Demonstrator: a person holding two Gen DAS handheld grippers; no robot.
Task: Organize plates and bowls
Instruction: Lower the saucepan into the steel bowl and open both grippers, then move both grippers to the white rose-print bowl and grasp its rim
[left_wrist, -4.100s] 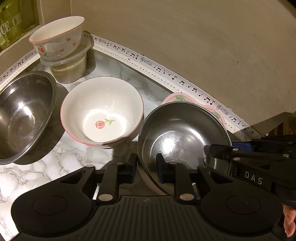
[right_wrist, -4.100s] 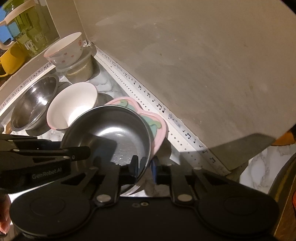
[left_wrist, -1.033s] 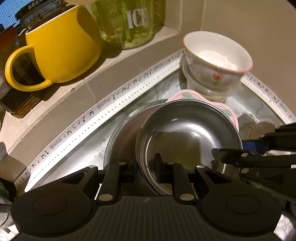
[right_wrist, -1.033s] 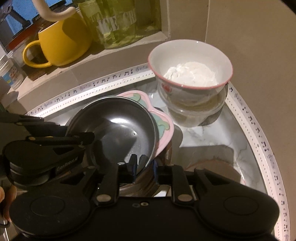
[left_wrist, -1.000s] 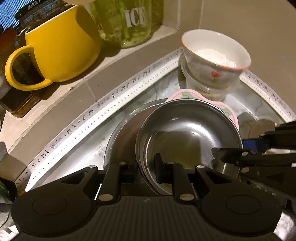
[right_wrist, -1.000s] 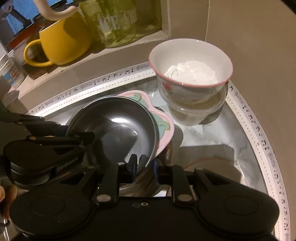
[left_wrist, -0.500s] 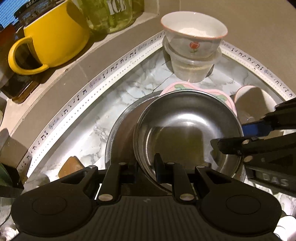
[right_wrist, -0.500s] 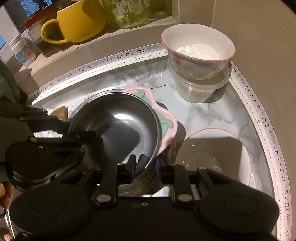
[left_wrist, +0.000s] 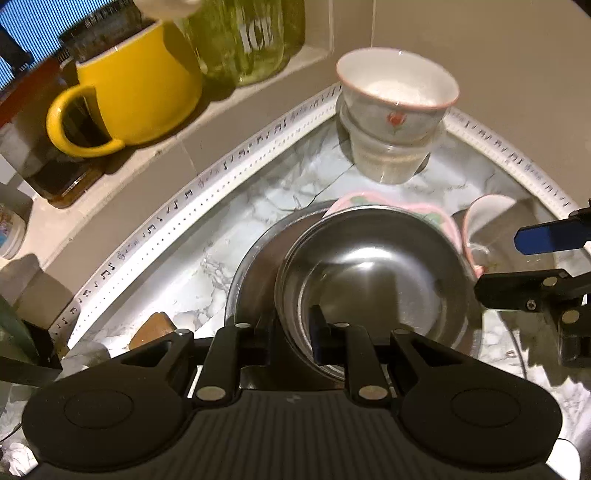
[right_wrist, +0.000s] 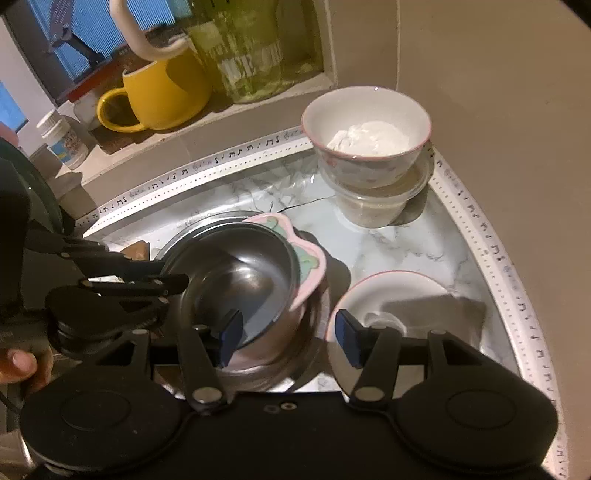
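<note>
Two steel bowls sit nested near the middle of the white marble-patterned surface (right_wrist: 413, 236), with a pink flower-shaped plate (right_wrist: 314, 266) wedged between them: the small shiny steel bowl (left_wrist: 373, 280) rests tilted on the plate, and both lie inside the wide shallow steel bowl (left_wrist: 251, 273) underneath. The left gripper (left_wrist: 295, 332) has its fingers drawn narrow, pinching the near rim of the small steel bowl, one blue-padded finger inside the bowl and the other outside it. The right gripper (right_wrist: 288, 332) has its fingers opening, one blue pad above the small steel bowl's rim and the other over the neighbouring dish, neither pressing on anything. That neighbour is a white ceramic bowl with a pink rim (right_wrist: 402, 306), standing just beside the steel stack on its right in the right wrist view. Toward the back corner, a second white pink-rimmed bowl with a red flower print (left_wrist: 397, 99), holding something white, is stacked on a clear plastic tub (left_wrist: 388, 162). A white strip printed with music notes (left_wrist: 207, 184) edges the surface along the walls. On the ledge behind it stand a yellow mug (left_wrist: 129, 92) and a green glass jar (left_wrist: 251, 37). A person's fingertip (right_wrist: 18, 363) shows behind the left gripper in the right wrist view.
</note>
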